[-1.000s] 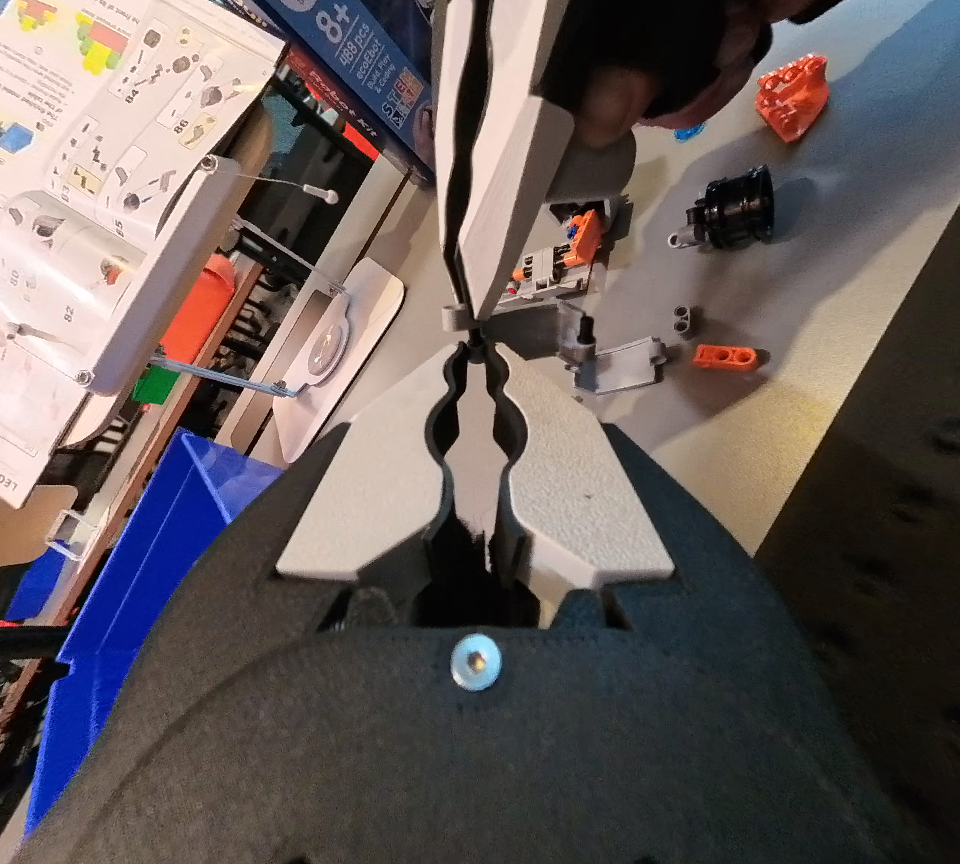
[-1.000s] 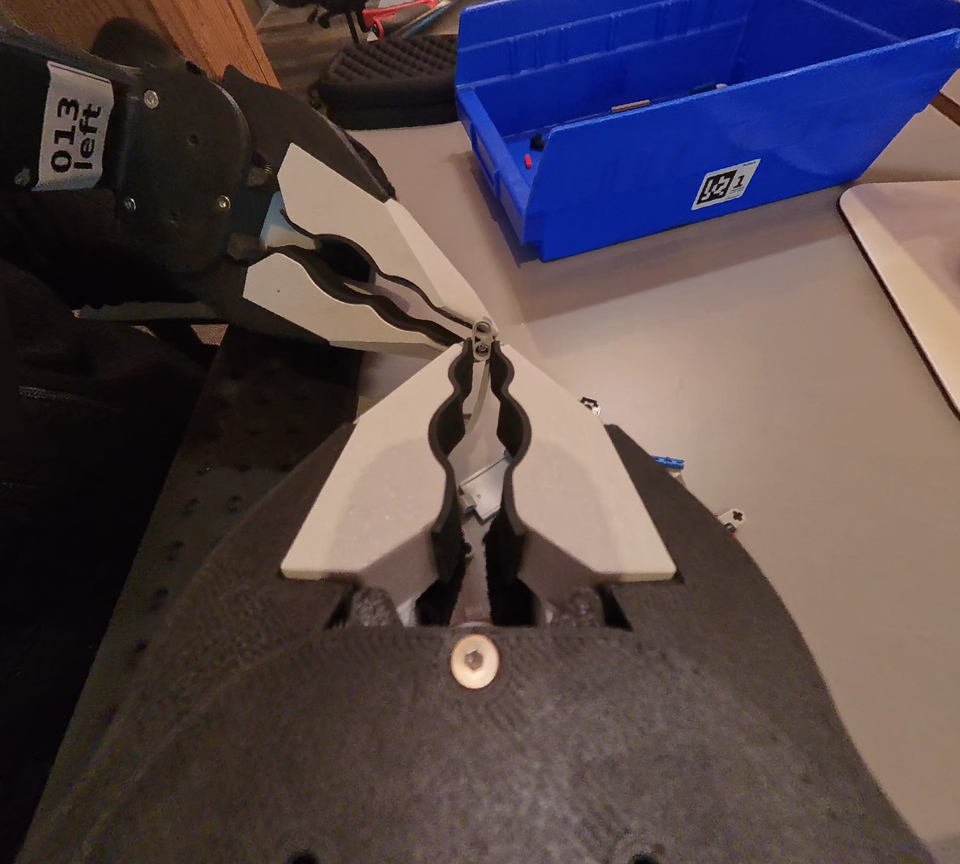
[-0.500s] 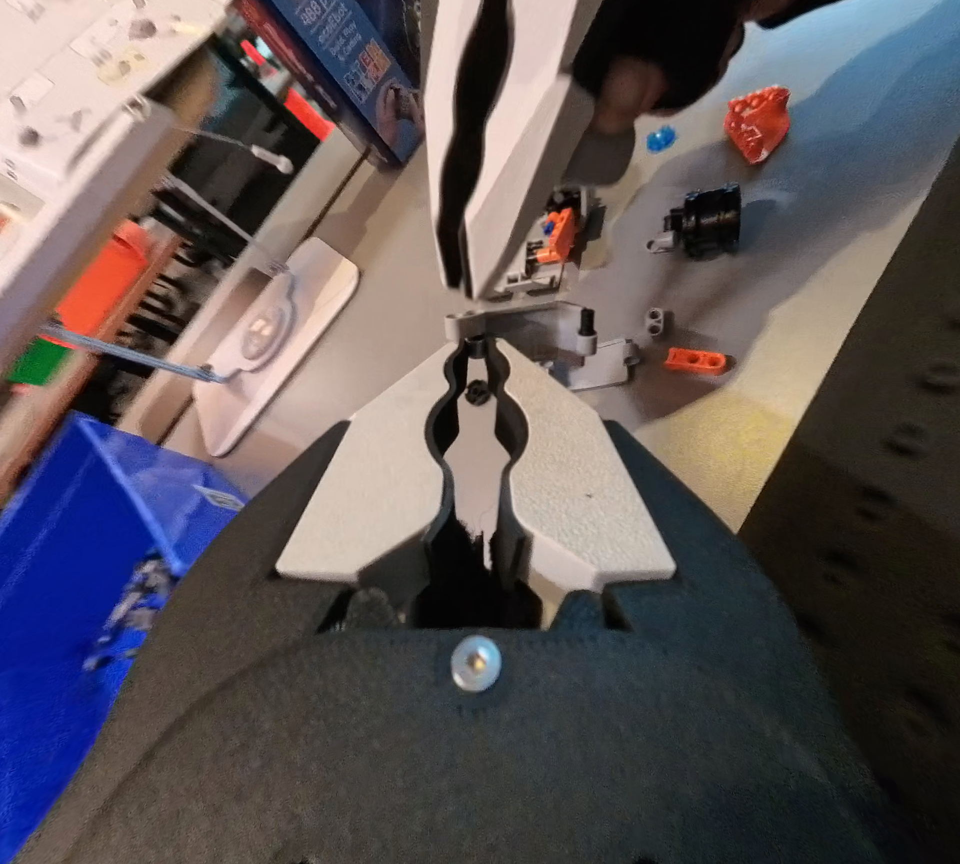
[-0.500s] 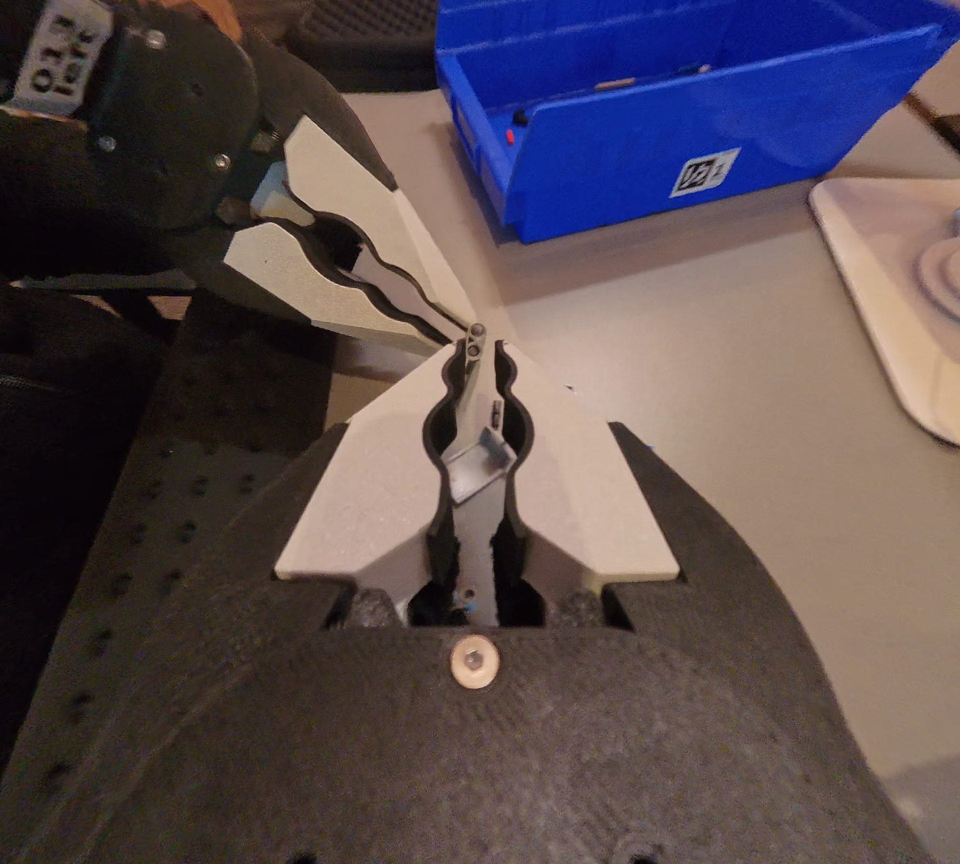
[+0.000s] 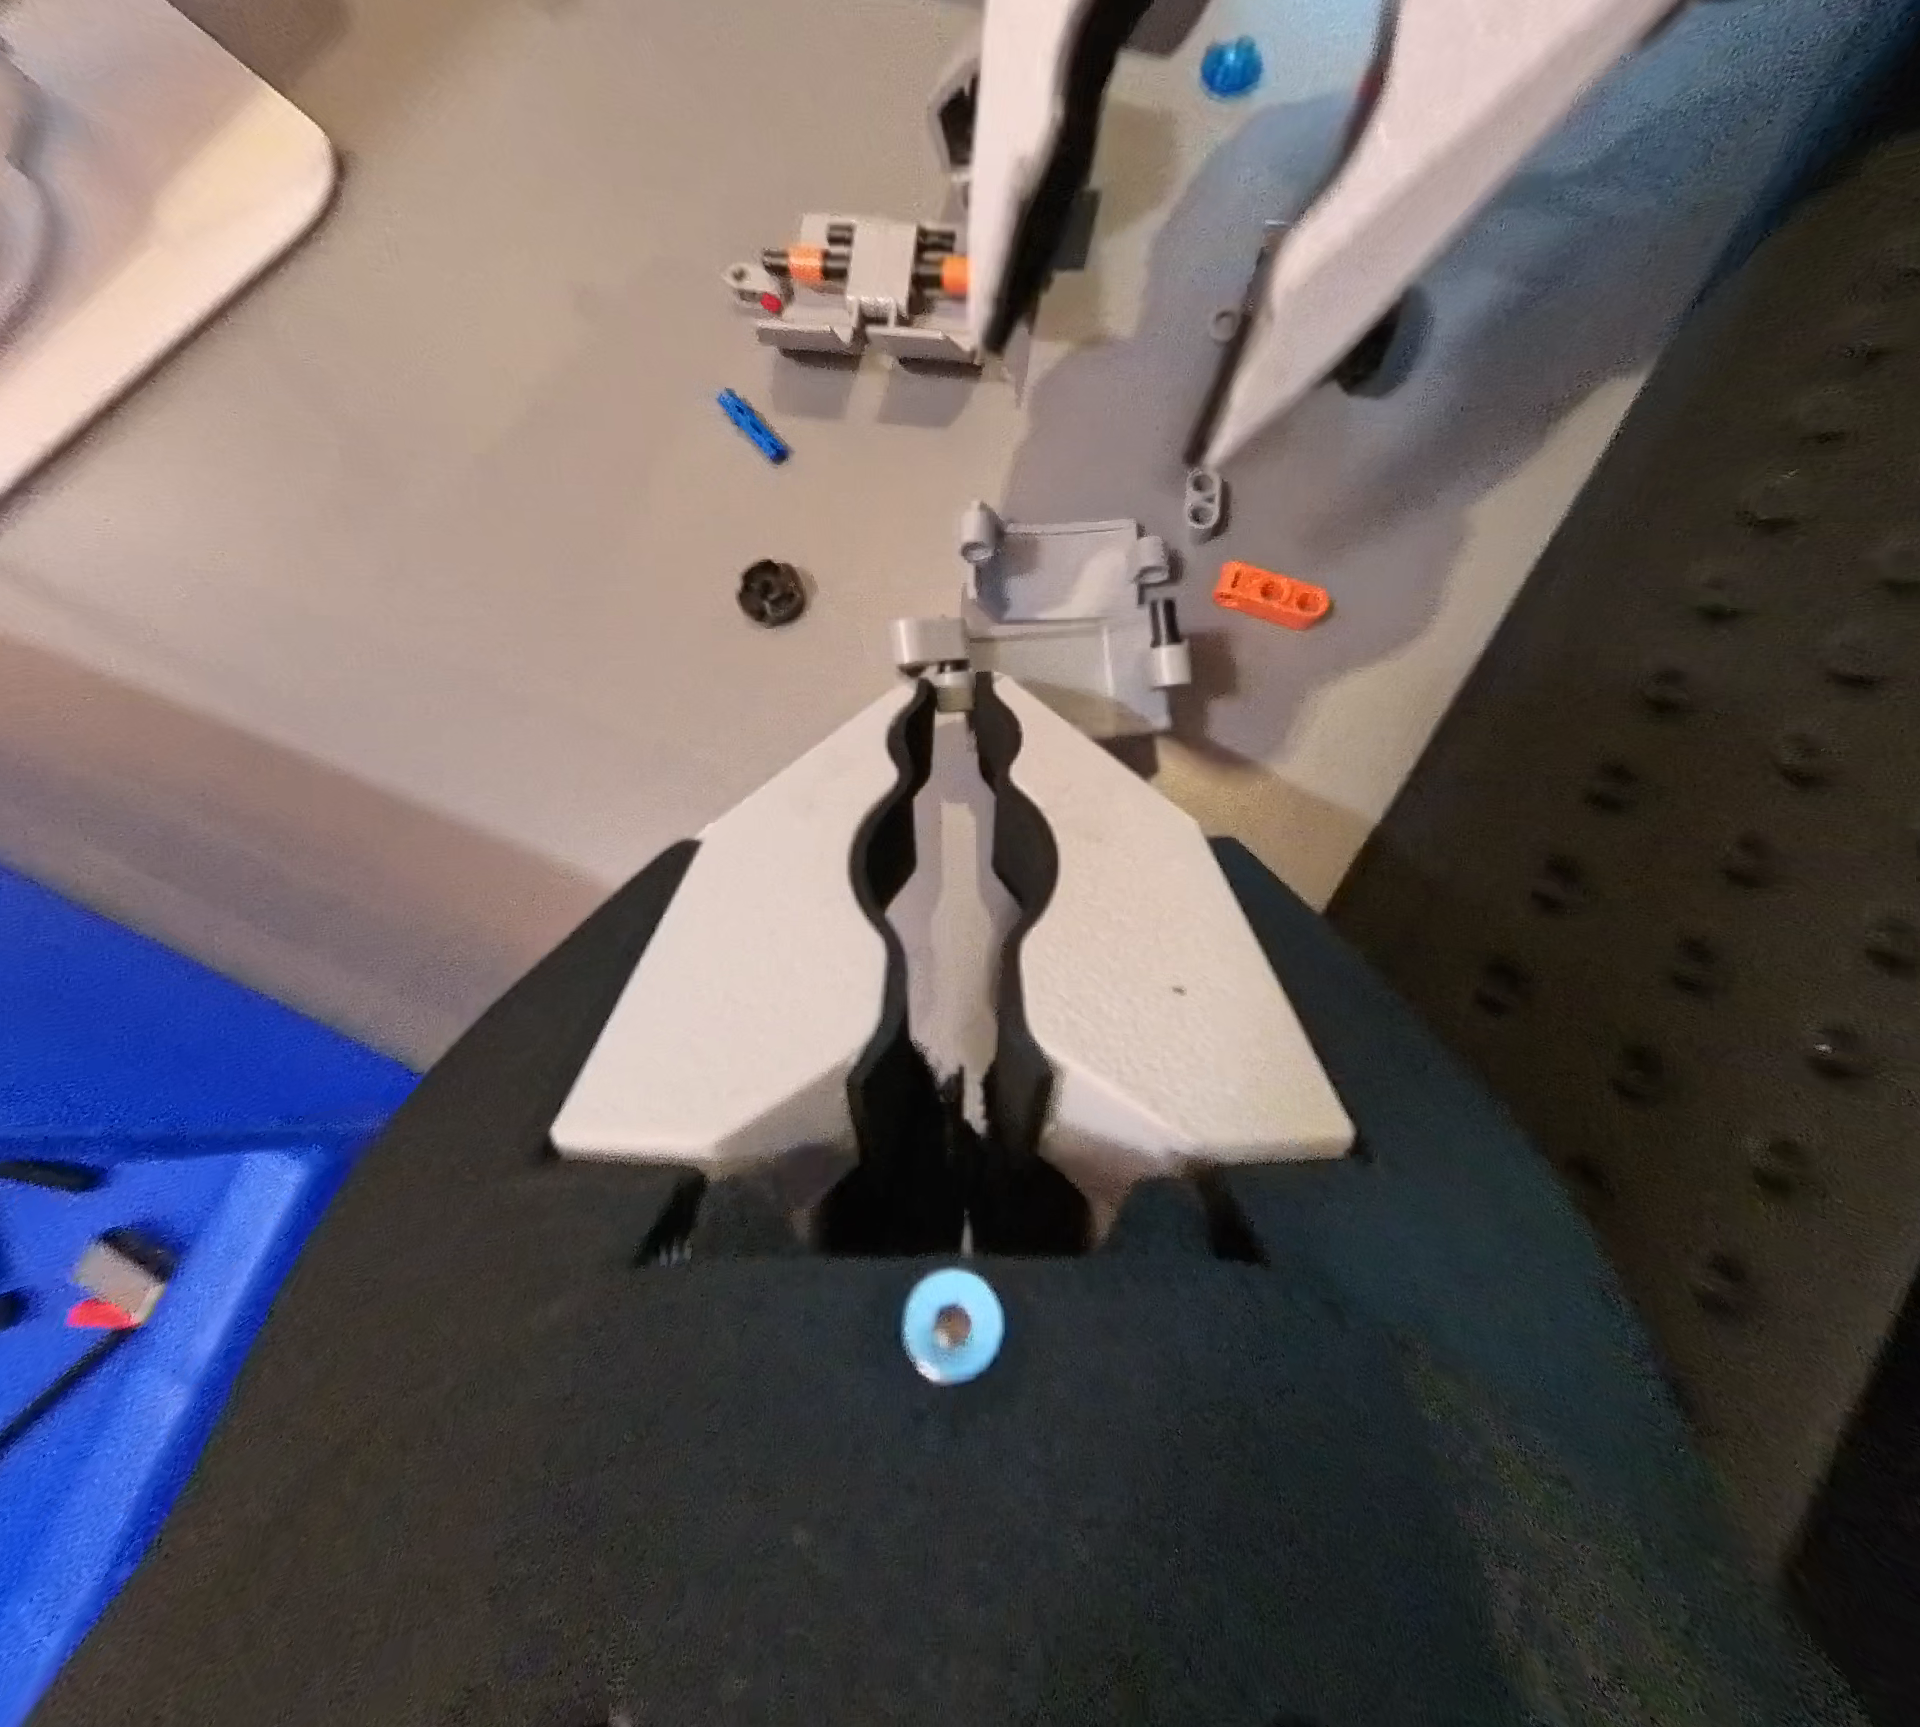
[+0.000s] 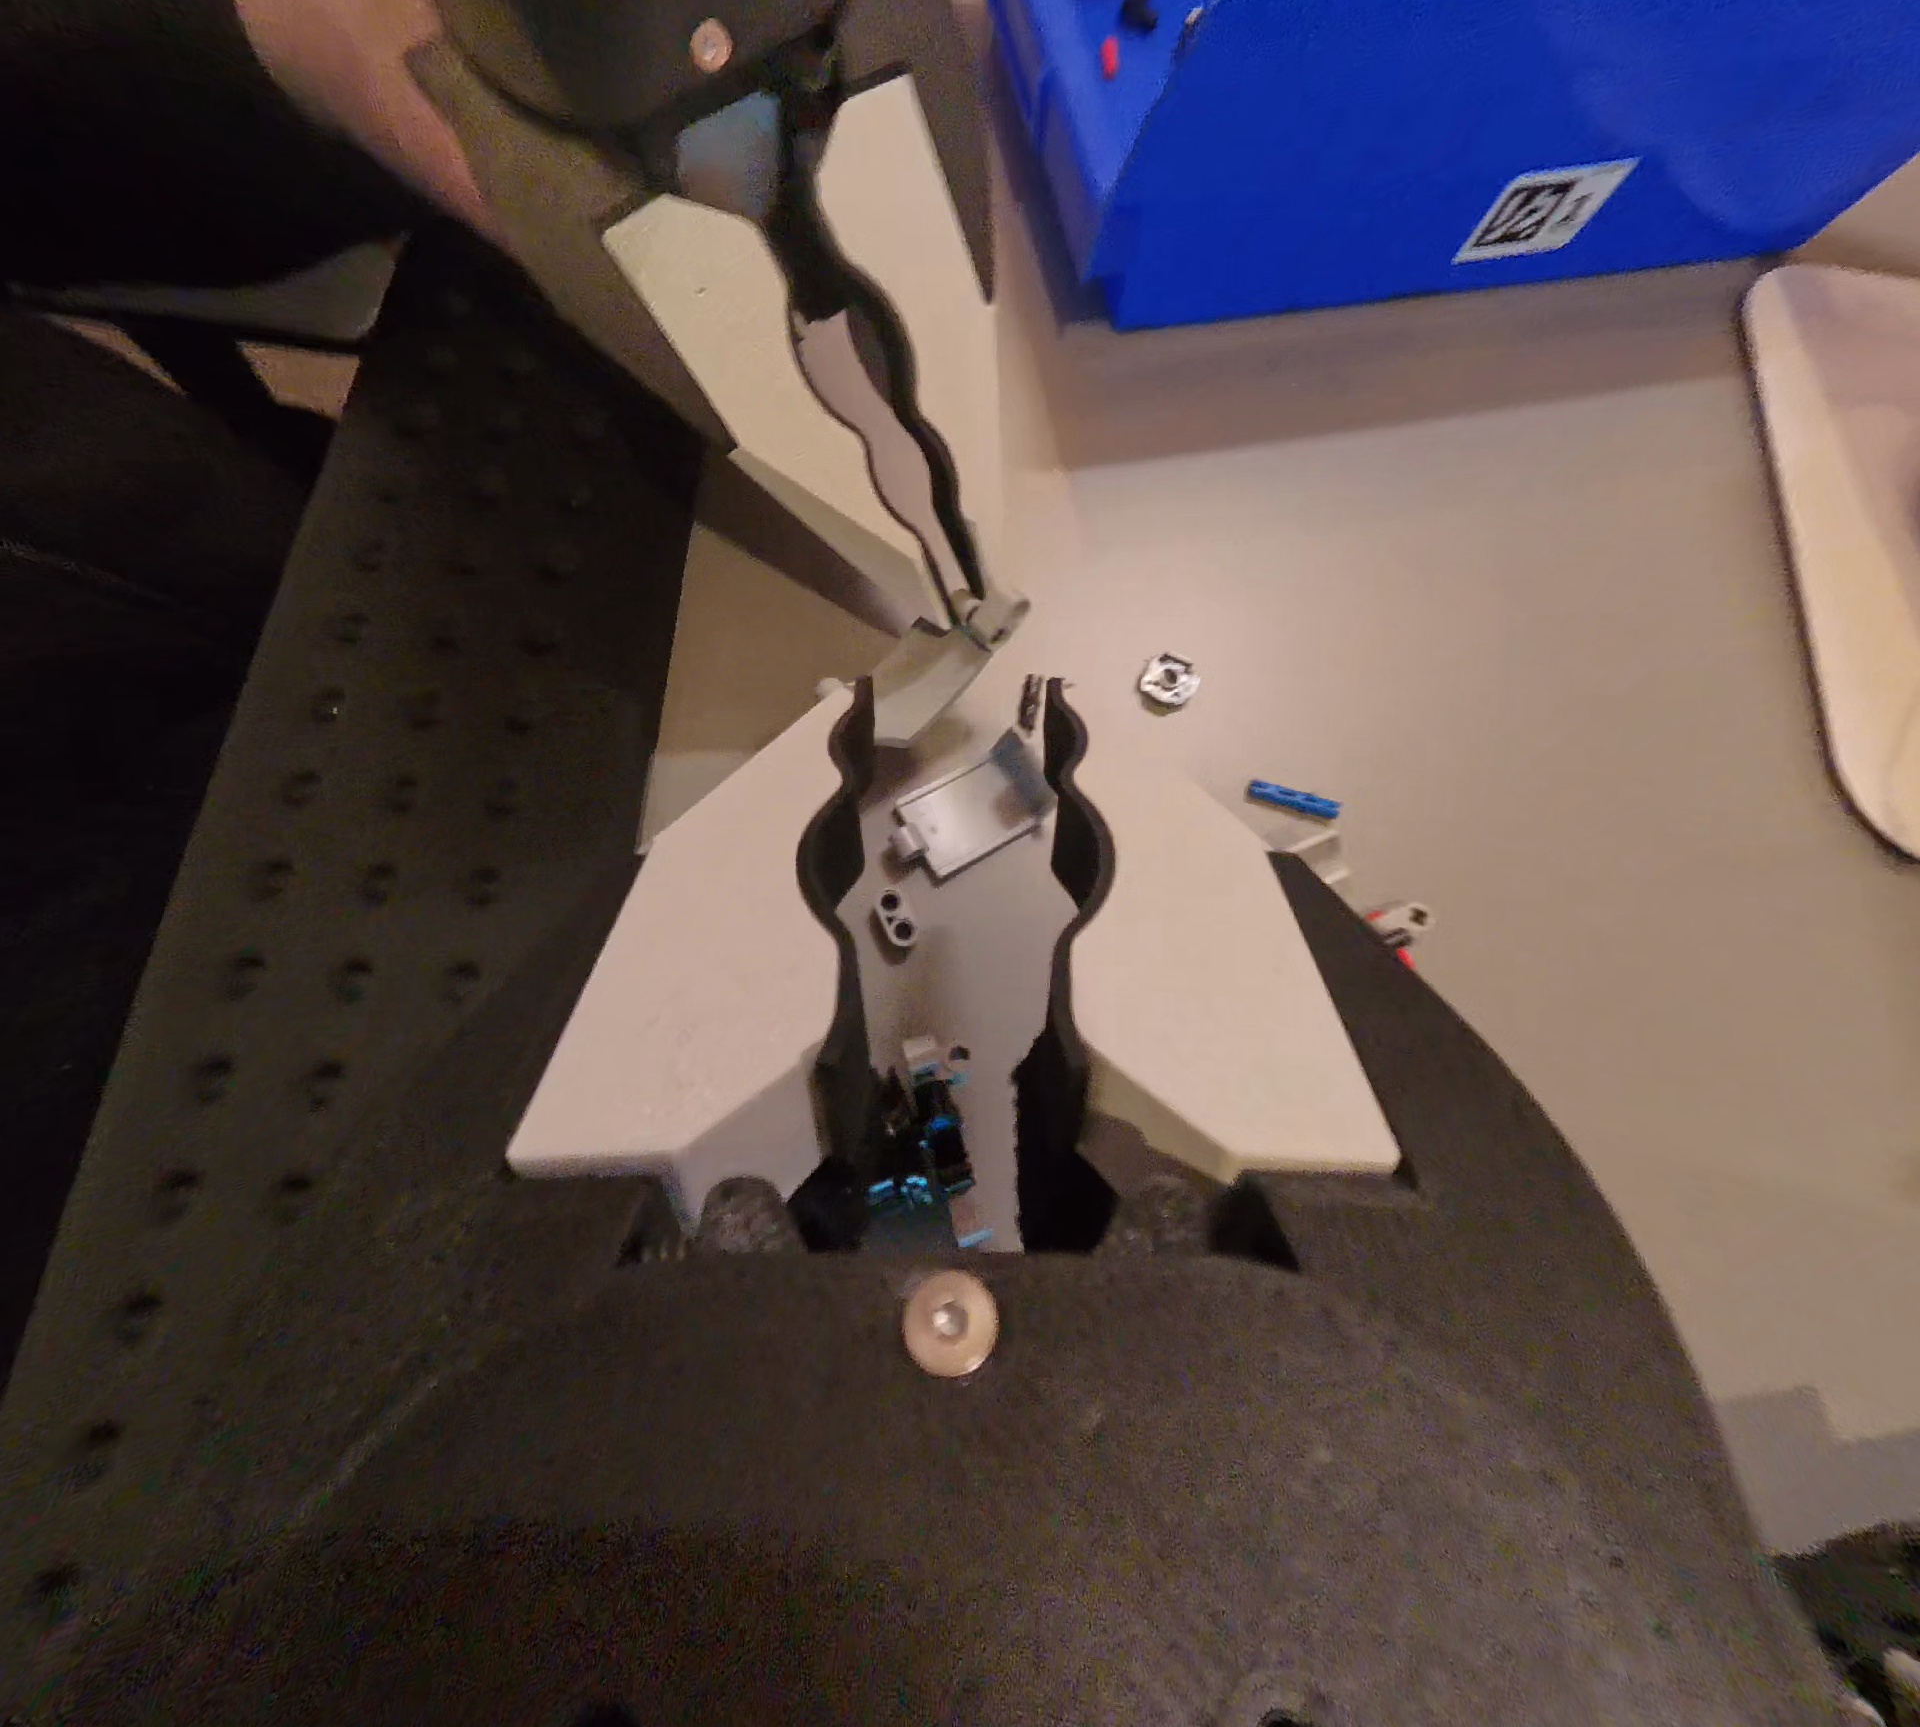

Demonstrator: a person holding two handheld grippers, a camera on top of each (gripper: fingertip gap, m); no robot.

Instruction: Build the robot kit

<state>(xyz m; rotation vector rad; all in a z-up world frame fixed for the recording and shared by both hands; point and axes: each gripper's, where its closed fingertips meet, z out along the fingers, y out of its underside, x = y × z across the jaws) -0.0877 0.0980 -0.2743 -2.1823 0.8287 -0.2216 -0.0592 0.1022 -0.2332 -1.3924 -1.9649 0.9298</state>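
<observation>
My left gripper (image 5: 948,690) is shut on a small grey pinned part (image 5: 930,641) and holds it just above the table. In the right wrist view the left gripper (image 6: 961,597) comes in from the upper left, and a curved grey panel (image 6: 925,685) hangs from the gripped part. My right gripper (image 6: 961,706) is open and empty, its fingers to either side just below that panel. It also shows from above in the left wrist view (image 5: 1107,389). A second grey panel (image 6: 971,810) with a black pin lies on the table beneath.
On the grey table lie a grey two-hole connector (image 5: 1205,498), an orange beam (image 5: 1270,597), a blue pin (image 5: 753,425), a black gear (image 5: 771,591) and a grey-orange assembly (image 5: 862,290). A blue bin (image 6: 1455,67), a white pad (image 6: 1849,534) and a black perforated mat (image 6: 416,846) border the area. Left tips to right tips: about 5 cm.
My right gripper has opened and let go of the grey part, which stays in my left gripper. Both grippers have tipped down toward the table.
</observation>
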